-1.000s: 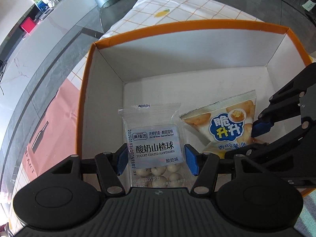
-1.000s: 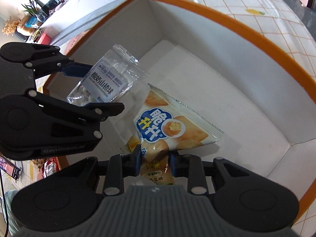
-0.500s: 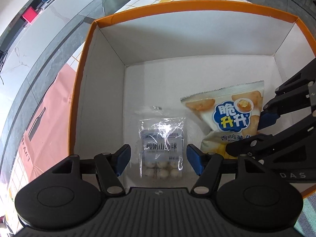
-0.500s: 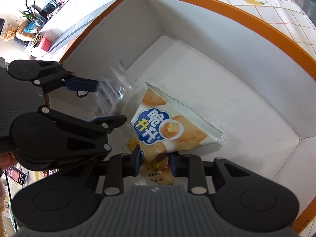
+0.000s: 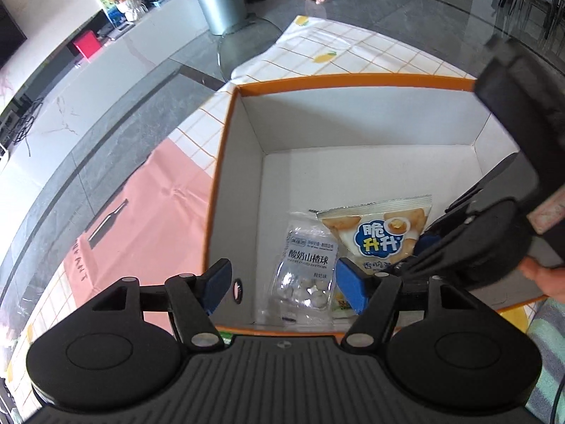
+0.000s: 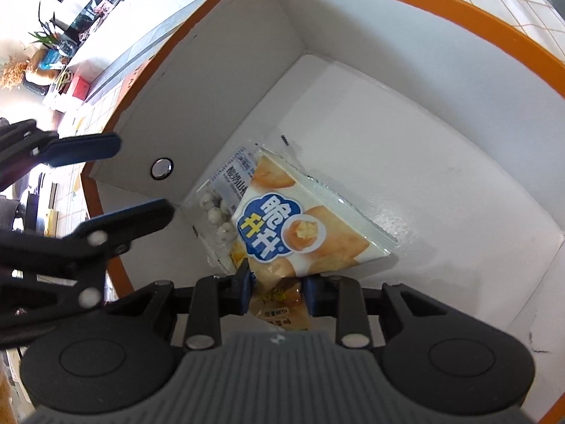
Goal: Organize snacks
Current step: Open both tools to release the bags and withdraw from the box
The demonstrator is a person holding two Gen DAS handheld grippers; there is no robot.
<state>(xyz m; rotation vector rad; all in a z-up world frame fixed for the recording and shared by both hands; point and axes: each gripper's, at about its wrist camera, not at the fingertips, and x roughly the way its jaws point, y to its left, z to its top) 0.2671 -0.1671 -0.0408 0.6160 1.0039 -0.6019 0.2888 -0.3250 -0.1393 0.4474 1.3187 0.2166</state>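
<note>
L wrist view:
- left gripper (image 5: 284, 284): jaws opening, wide apart, nothing between pads; sits above box's near edge.
- clear bag (image 5: 306, 271): yogurt-hawthorn balls, lying flat on box floor near front wall, free of any gripper.
- box (image 5: 353, 81): orange rim, white inside, on checked cloth over the counter; far half of floor bare.
- right gripper (image 5: 455, 247): comes in from right, person's fingers on its handle.

R wrist view:
- right gripper (image 6: 275, 291): jaws near together, clamped on lower end of chip bag (image 6: 300, 233).
- chip bag: inside box, upper part resting on floor, one edge overlapping clear bag (image 6: 220, 208).
- left gripper (image 6: 125, 180): blue pads spread, outside/above box's left wall.

Progress:
- done: clear bag looks placed.
- in hand: chip bag in box but not yet let go.
- left: release it; other snacks outside box, if any, can't tell from these views.
</note>
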